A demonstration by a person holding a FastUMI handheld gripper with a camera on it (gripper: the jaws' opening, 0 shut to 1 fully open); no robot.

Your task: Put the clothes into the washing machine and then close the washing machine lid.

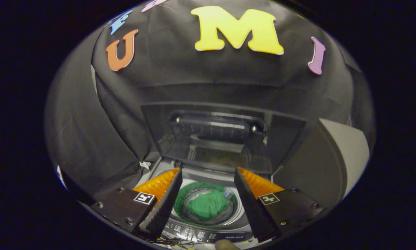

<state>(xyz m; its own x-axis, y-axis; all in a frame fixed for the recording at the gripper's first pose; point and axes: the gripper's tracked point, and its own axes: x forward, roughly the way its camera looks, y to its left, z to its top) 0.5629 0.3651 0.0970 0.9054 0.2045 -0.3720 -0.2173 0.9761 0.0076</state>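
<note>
A: Where does the gripper (208, 185) sit in the frame?

B: At the bottom centre. Its two fingers (162, 205) rise from the lower left and lower right and are spread wide apart, with nothing between them and nothing touching them.

A: And the clothes?

B: A green garment (208, 205) lies bunched in the drum (188, 217) of the washing machine (208, 236), in the lower middle of the frame. It shows through the gap between the fingers, below them and well clear of both. A small pale blue bit sits just at its upper right edge; I cannot tell what that is.

A: Is the lid shut?

B: No. The lid (216, 139) stands raised at the centre of the frame, just above the drum opening, leaning back against the black cloth wall (228, 80). Its dark panel has a faint green reflection in it.

A: Anything else near the machine?

B: The control panel (194, 233) runs along the bottom edge, below the drum, with small buttons on it. A few thin wires lie at the bottom left of the panel. A rounded tan shape pokes up at the very bottom centre, too cropped to identify. At the right of the frame a curved grey surface (346, 156) stands beside the machine.
</note>
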